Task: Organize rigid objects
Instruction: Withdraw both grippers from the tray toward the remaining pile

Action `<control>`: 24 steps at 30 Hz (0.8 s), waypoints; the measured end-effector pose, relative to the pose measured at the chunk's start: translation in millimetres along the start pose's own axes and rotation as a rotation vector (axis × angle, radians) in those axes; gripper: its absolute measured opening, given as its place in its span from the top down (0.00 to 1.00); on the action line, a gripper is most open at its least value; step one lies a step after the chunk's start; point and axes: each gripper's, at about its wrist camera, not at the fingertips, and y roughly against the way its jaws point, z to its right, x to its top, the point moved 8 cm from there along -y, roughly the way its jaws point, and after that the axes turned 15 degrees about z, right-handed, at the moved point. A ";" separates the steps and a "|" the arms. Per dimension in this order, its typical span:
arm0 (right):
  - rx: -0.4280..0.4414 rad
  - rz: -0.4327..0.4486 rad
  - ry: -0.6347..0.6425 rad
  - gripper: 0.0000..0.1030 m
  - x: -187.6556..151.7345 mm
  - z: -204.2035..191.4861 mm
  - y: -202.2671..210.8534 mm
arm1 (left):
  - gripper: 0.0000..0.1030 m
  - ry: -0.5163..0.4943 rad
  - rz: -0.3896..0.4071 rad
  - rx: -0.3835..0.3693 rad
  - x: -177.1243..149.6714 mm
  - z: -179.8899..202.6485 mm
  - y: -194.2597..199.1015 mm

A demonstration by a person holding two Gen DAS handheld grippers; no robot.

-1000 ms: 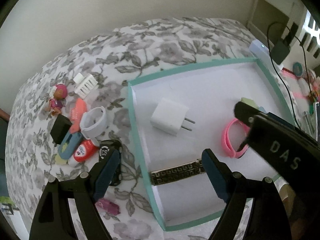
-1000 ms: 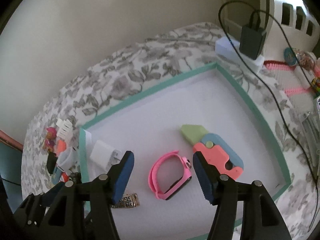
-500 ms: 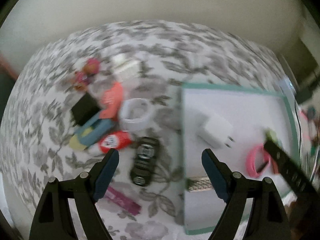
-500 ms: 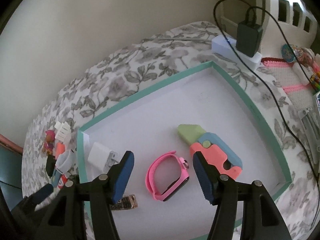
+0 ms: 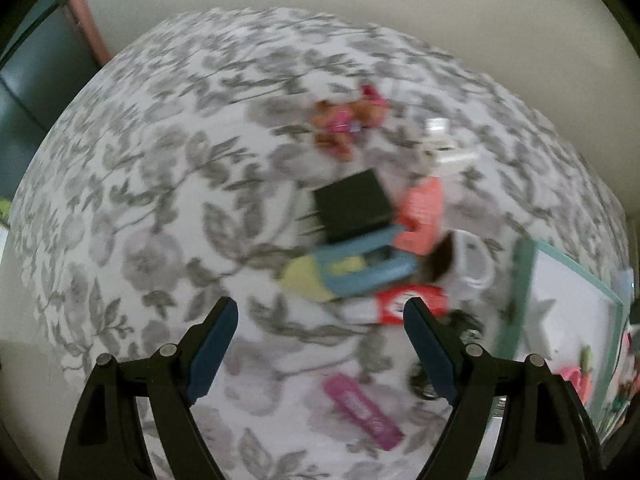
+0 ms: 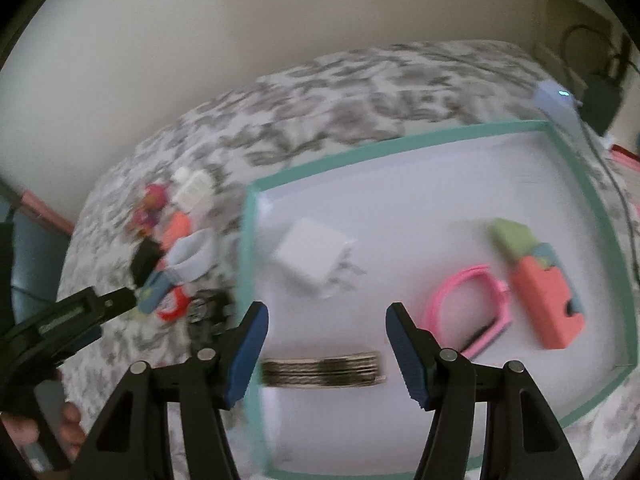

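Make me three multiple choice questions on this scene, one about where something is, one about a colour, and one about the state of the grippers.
1. Where does the white charger lie?
A. Inside the teal-rimmed tray
B. On the floral cloth
C. In a gripper

2. What colour is the watch in the tray?
A. Black
B. Pink
C. Green

3. How do the left gripper and the right gripper stand?
A. Both shut on objects
B. Only the right one holds something
C. Both open and empty

Answers: 1 A, it rests on the tray's white floor. 2 B, its band is bright pink. 3 C, each pair of fingers is spread with nothing between.
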 end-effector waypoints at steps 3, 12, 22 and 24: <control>0.043 -0.014 0.024 0.37 -4.4 -21.7 -2.2 | 0.17 0.038 -0.027 0.003 -3.3 -14.0 -6.8; 0.099 -0.048 0.148 0.37 -21.0 -74.7 -16.5 | 0.17 0.046 -0.070 -0.018 -13.5 -15.9 -13.2; 0.107 -0.050 0.239 0.36 -29.0 -91.8 -25.1 | 0.17 0.028 -0.099 -0.041 -27.1 -11.6 -19.3; 0.103 -0.050 0.229 0.36 -28.7 -88.3 -23.6 | 0.17 0.012 -0.101 -0.045 -32.4 -8.6 -17.6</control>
